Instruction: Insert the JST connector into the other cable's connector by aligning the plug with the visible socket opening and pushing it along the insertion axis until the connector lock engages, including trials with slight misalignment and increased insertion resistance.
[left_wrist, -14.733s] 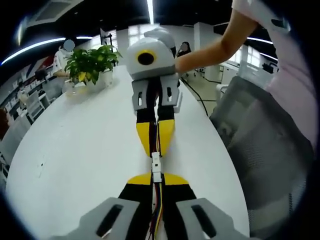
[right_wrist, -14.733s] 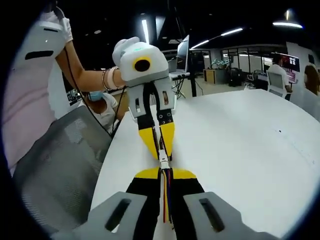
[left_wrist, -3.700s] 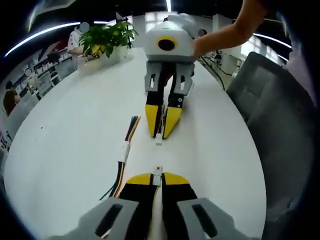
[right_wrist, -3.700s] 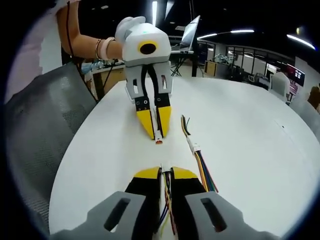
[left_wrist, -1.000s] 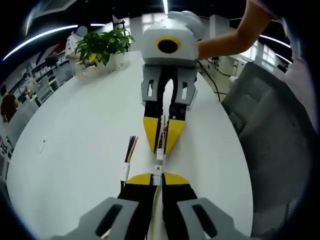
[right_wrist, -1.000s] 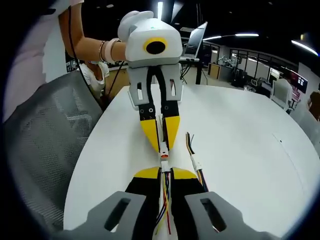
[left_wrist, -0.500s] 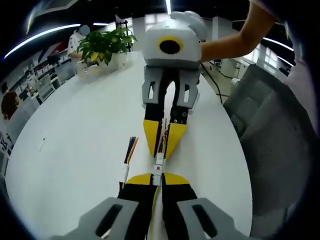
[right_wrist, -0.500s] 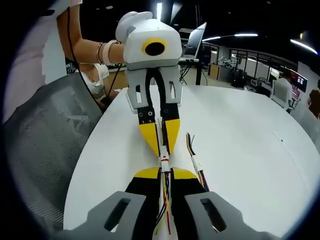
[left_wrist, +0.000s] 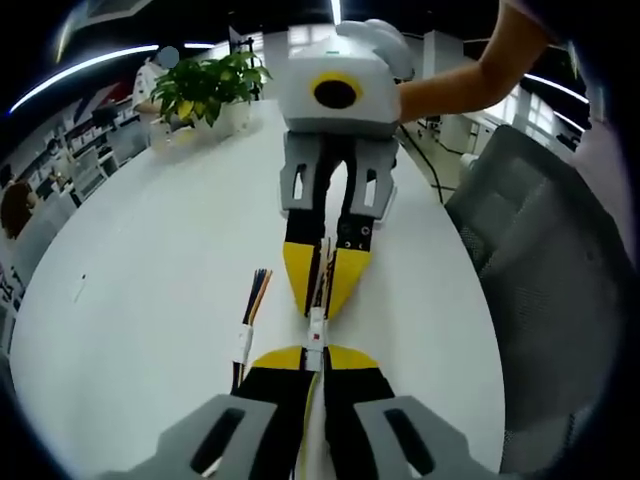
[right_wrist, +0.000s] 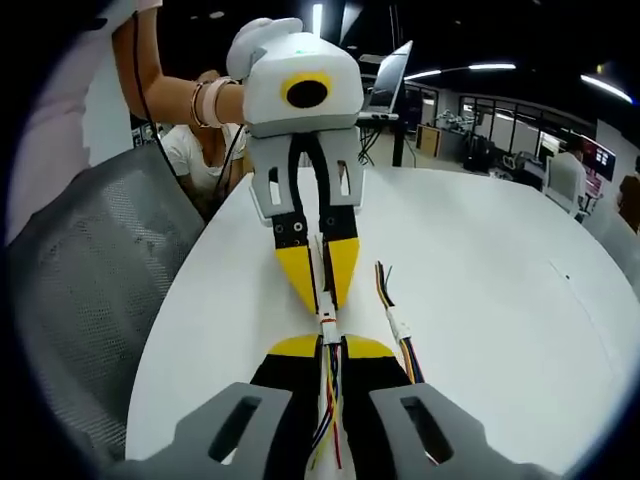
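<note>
We work over a white table (left_wrist: 150, 260) that takes up most of both views, with a mesh chair (left_wrist: 540, 290) at the right of the left gripper view and a plant (left_wrist: 205, 85) at its upper left. Our left gripper (left_wrist: 314, 352) rises from the bottom centre, jaws narrow and pinched on the plug (left_wrist: 314, 338). The right gripper (left_wrist: 320, 298) points down at it from above, jaws narrow on the socket (left_wrist: 317, 318). In the right gripper view the same pair meets low in the centre, right gripper (right_wrist: 330, 345) below, left gripper (right_wrist: 322, 300) above. A spare cable (left_wrist: 246, 330) lies just left of the join.

We judge the housings light, small and brittle, the wires limp, so we hold the plastic bodies and push straight.

Compared with half a second ago the tips sit a touch closer and the housings now touch. Whether the lock has caught we cannot tell.
</note>
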